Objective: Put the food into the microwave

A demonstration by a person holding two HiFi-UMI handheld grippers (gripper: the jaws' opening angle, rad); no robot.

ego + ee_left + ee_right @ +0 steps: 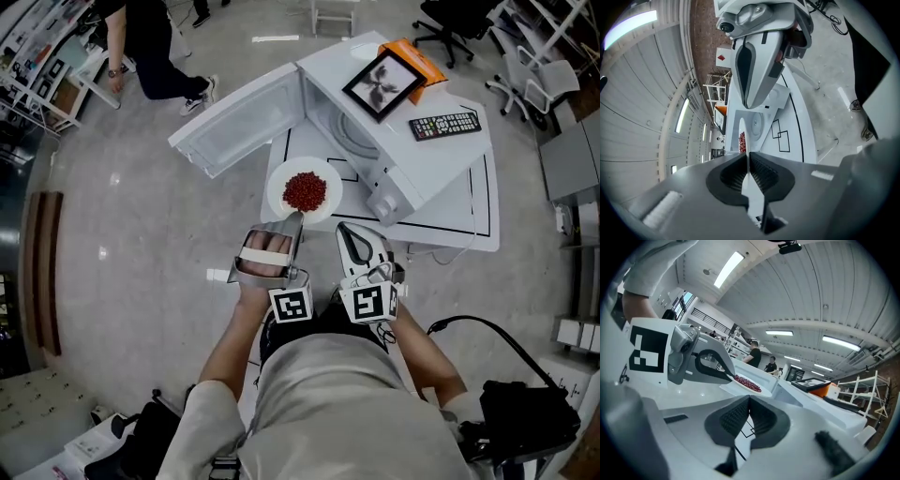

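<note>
A white plate of red food hangs in front of the open white microwave, whose door swings out to the left. My left gripper is shut on the plate's near rim; in the left gripper view the thin plate runs edge-on out of the closed gripper. My right gripper is beside it on the right, shut and empty. The right gripper view shows the plate with the food to the left.
On top of the microwave lie a framed picture, a remote and an orange item. The microwave stands on a white table. A person walks at the top left; office chairs stand at the top right.
</note>
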